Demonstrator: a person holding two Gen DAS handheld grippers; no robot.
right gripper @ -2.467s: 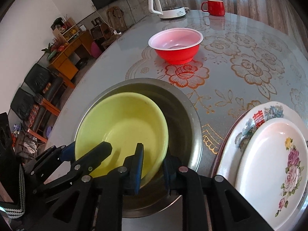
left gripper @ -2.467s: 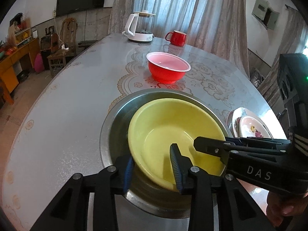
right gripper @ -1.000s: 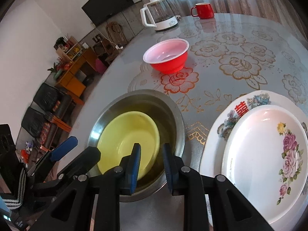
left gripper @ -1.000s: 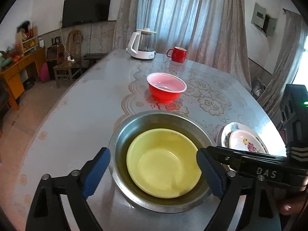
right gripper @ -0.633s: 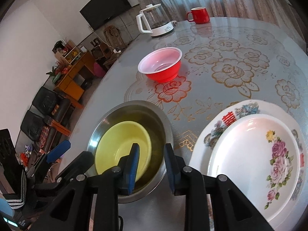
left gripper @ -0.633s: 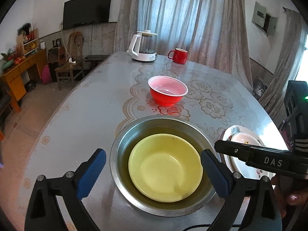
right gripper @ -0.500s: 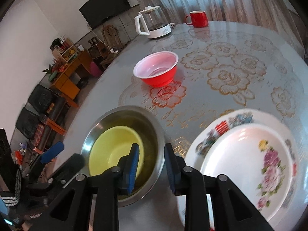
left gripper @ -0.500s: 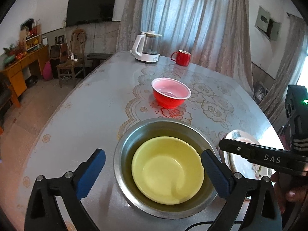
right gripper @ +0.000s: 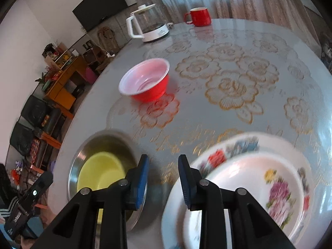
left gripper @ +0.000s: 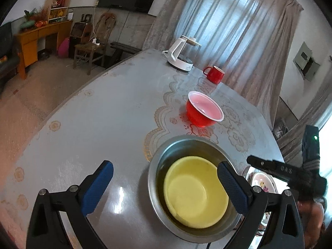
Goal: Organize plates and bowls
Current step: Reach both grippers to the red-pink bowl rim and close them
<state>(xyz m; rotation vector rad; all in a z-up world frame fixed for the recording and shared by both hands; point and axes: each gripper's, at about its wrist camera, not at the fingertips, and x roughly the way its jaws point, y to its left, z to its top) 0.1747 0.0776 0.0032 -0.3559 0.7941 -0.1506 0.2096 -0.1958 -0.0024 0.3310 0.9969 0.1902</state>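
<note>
A yellow bowl [left gripper: 195,191] sits inside a steel basin [left gripper: 166,157] on the table; both also show in the right wrist view, the bowl [right gripper: 99,170] and the basin [right gripper: 108,139]. A red bowl with a pale inside [left gripper: 202,112] [right gripper: 145,83] stands beyond them. Two flowered plates are stacked at the right, a small one [right gripper: 259,186] on a larger one [right gripper: 238,143]. My left gripper [left gripper: 164,188] is wide open above the basin's left part and holds nothing. My right gripper [right gripper: 164,176] hovers between basin and plates, jaws narrowly apart, empty.
A white kettle [left gripper: 180,56] [right gripper: 147,25] and a red mug [left gripper: 214,74] [right gripper: 199,16] stand at the far end of the table [left gripper: 93,114]. Chairs and a wooden desk [left gripper: 39,35] stand on the floor to the left.
Both grippers let go of the yellow bowl in the basin and drew back and up. The left jaws opened wide. The right gripper swung right toward the plates.
</note>
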